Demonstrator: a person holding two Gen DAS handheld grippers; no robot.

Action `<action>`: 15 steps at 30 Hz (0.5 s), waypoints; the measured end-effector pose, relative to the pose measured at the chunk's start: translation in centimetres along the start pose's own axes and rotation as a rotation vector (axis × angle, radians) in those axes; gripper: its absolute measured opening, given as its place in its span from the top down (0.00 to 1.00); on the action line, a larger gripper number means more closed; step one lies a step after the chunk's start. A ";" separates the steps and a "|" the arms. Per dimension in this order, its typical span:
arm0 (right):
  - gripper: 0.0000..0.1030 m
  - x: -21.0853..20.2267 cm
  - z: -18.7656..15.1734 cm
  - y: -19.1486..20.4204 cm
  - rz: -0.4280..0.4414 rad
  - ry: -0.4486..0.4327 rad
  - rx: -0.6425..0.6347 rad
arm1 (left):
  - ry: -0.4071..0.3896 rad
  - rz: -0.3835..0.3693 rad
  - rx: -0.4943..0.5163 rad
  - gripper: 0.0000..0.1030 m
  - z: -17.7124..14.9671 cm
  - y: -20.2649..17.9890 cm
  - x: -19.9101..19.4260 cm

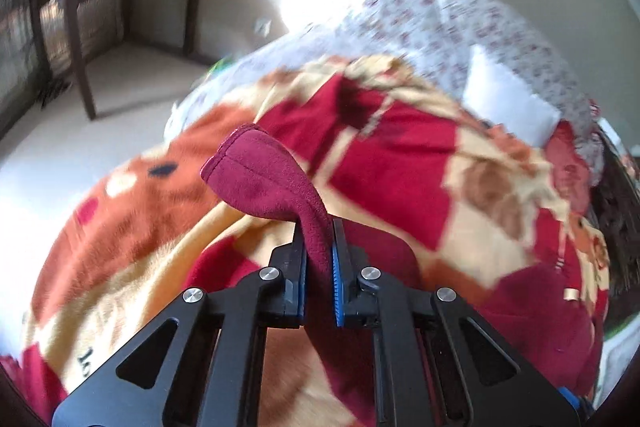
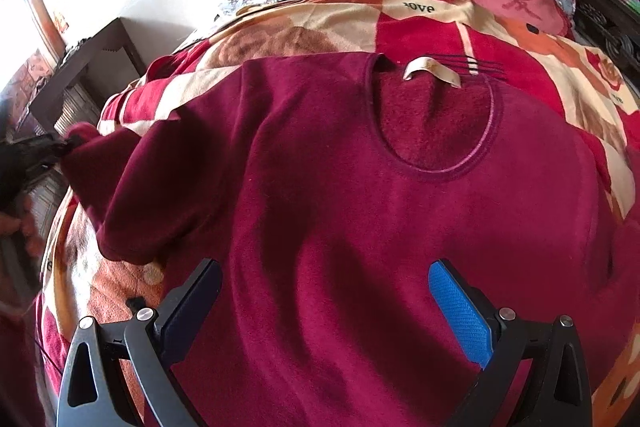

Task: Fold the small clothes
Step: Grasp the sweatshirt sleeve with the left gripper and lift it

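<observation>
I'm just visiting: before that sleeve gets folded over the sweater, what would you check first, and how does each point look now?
1. Left gripper shut on the sleeve: ok.
2. Sleeve cuff lifted off the blanket: ok.
3. Right gripper open, fingers holding nothing: ok.
4. Sweater lying flat, neck opening up: ok.
5. Sweater body pinned down for the fold: not ok, nothing presses on it.
6. Other sleeve's position: cannot tell.

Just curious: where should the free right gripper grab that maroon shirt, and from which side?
Probably the other sleeve or that shoulder edge, coming down from above. The shirt lies flat, face up on the blanket, so only its edges offer a fold to pinch. The left gripper already holds one sleeve; the right gripper hangs open.
</observation>
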State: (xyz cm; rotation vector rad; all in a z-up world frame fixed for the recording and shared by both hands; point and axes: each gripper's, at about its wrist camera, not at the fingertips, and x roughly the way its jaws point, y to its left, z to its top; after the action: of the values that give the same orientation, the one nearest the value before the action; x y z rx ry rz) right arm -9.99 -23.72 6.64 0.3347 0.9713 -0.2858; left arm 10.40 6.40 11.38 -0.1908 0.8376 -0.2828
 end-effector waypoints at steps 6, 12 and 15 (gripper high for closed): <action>0.01 -1.4 -0.2 -1.6 0.002 -0.026 0.038 | -0.124 -0.147 0.108 0.92 1.2 -6.2 -7.8; 0.01 -3.4 0.0 -5.4 -0.020 -0.068 0.122 | -0.113 -0.301 0.224 0.92 -1.1 -14.0 -10.8; 0.01 -4.6 0.0 -8.1 -0.053 -0.093 0.172 | -0.077 -0.344 0.307 0.92 -4.3 -18.8 -10.3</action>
State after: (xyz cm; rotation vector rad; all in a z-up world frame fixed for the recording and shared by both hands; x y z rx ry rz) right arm -15.59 -30.71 9.32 0.4495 0.8663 -0.4311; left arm -2.60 -8.30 20.98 -0.0560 0.6721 -0.7171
